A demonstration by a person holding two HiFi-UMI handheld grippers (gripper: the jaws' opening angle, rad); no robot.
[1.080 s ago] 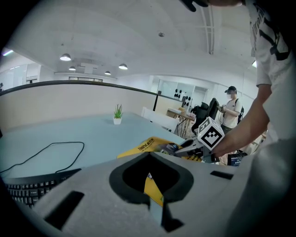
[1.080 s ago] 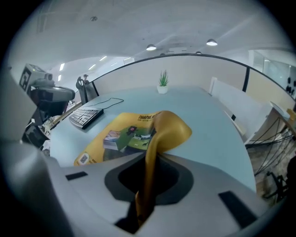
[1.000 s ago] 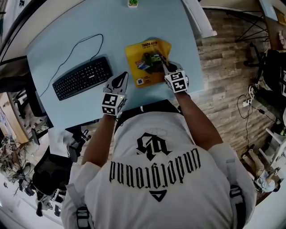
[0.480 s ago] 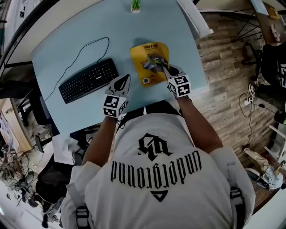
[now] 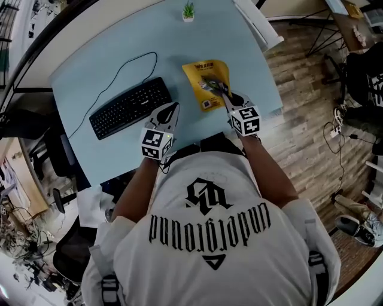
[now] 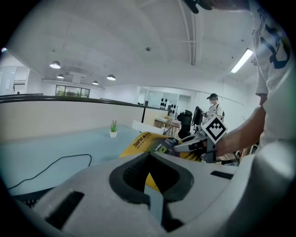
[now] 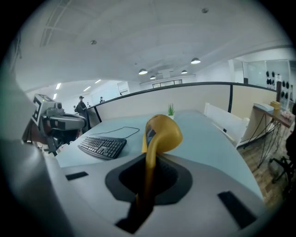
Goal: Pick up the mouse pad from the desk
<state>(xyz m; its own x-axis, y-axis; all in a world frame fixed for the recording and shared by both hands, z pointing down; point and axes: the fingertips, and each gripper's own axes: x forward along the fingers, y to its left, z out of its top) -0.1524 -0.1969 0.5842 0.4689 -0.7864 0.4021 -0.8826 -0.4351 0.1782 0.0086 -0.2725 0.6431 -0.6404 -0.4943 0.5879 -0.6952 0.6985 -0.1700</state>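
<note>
The yellow mouse pad (image 5: 205, 79) hangs off the light blue desk (image 5: 114, 54), pinched at its near edge by my right gripper (image 5: 221, 91). In the right gripper view the pad (image 7: 160, 132) stands up out of the shut jaws and curls over at the top. My left gripper (image 5: 172, 108) hovers left of the pad, near the keyboard's right end; its jaws (image 6: 152, 185) meet with nothing between them. The left gripper view shows the pad (image 6: 142, 140) and the right gripper (image 6: 185, 144) ahead to the right.
A black keyboard (image 5: 130, 106) with a cable lies on the desk's left half. A small potted plant (image 5: 188, 12) stands at the far edge. A white radiator-like panel (image 5: 258, 24) runs along the desk's right side, with wooden floor (image 5: 305, 107) beyond.
The right gripper has risen with the mouse pad, which has left the desk and now bends over. The left gripper has also risen, still shut.
</note>
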